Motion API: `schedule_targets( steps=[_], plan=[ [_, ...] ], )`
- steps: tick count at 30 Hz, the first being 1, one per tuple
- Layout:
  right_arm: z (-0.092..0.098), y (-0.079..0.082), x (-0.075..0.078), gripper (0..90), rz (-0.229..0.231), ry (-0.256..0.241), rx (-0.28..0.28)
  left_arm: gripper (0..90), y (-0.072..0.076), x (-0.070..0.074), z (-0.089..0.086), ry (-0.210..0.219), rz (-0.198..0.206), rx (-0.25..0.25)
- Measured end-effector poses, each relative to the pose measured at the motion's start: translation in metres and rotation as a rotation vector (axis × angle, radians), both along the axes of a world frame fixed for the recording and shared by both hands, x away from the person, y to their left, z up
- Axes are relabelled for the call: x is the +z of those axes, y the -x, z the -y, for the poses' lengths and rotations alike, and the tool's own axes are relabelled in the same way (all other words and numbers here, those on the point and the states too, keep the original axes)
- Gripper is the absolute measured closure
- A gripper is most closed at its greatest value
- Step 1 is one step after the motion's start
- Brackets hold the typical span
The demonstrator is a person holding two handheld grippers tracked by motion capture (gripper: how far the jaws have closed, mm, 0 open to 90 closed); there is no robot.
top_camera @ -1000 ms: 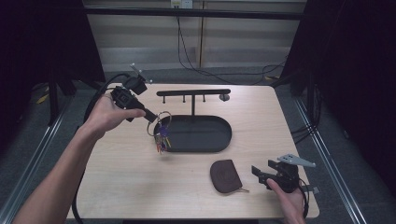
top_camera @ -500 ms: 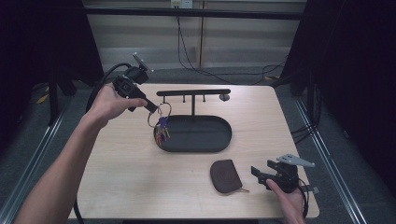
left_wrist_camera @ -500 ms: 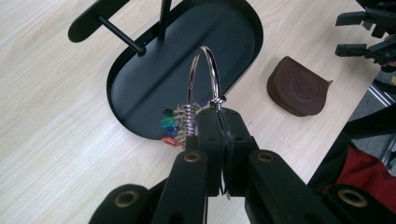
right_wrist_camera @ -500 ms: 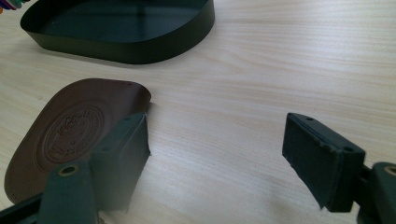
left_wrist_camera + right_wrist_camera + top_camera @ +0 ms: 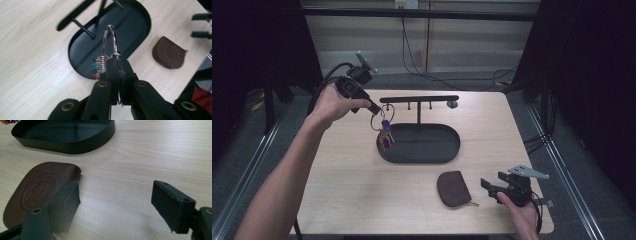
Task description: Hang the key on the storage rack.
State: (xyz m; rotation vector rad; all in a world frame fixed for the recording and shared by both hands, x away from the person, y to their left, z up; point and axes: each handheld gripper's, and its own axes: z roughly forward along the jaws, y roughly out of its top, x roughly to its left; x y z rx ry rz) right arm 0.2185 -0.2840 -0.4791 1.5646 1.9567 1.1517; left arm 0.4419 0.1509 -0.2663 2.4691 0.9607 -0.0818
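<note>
A silver key ring point(image 5: 380, 120) with several coloured keys point(image 5: 384, 137) hangs from my left gripper point(image 5: 376, 110), which is shut on it. The ring dangles just below the left end of the black hook bar point(image 5: 419, 99), over the left edge of the oval tray point(image 5: 453, 145). In the left gripper view the ring point(image 5: 113, 32) rises from the closed jaws of the left gripper point(image 5: 119, 62), and the keys point(image 5: 96, 68) stick out to the left. My right gripper point(image 5: 488, 186) rests open near the front right, beside a brown leather pouch point(image 5: 453, 188). The pouch point(image 5: 40, 187) lies by the left jaw of the right gripper point(image 5: 116, 200).
The tray's wall point(image 5: 67, 145) stands beyond the pouch. The hook bar stands on a post at the tray's back, with small pegs under it. Bare wood stretches across the table's left and front. Cables trail behind the table's far edge.
My left gripper has carried the keys up and away from me, closer to the left end of the hook bar. The right gripper has stayed where it was.
</note>
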Motion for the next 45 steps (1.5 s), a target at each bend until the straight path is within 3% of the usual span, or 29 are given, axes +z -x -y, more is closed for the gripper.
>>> schedule_targets(
  steps=[8, 17, 21, 30, 45],
  plan=[
    [0.0, 0.0, 0.0, 22.6, -0.001, -0.003, 0.004, 88.7, -0.016, -0.01, 0.0, -0.016, -0.01, 0.022],
    [-0.001, 0.0, 0.0, 22.5, -0.003, -0.004, 0.016, 88.7, -0.022, -0.016, 0.001, -0.048, -0.019, 0.041],
    [-0.001, 0.0, 0.0, 22.5, -0.005, -0.004, 0.018, 88.7, -0.024, -0.016, 0.002, -0.077, -0.024, 0.045],
    [-0.001, 0.0, 0.0, 22.5, -0.004, -0.006, 0.019, 88.7, -0.026, -0.011, 0.017, -0.159, 0.003, 0.049],
    [-0.001, 0.0, 0.0, 22.5, -0.006, -0.007, 0.024, 88.4, -0.029, -0.021, 0.033, -0.255, 0.009, 0.032]
  ],
)
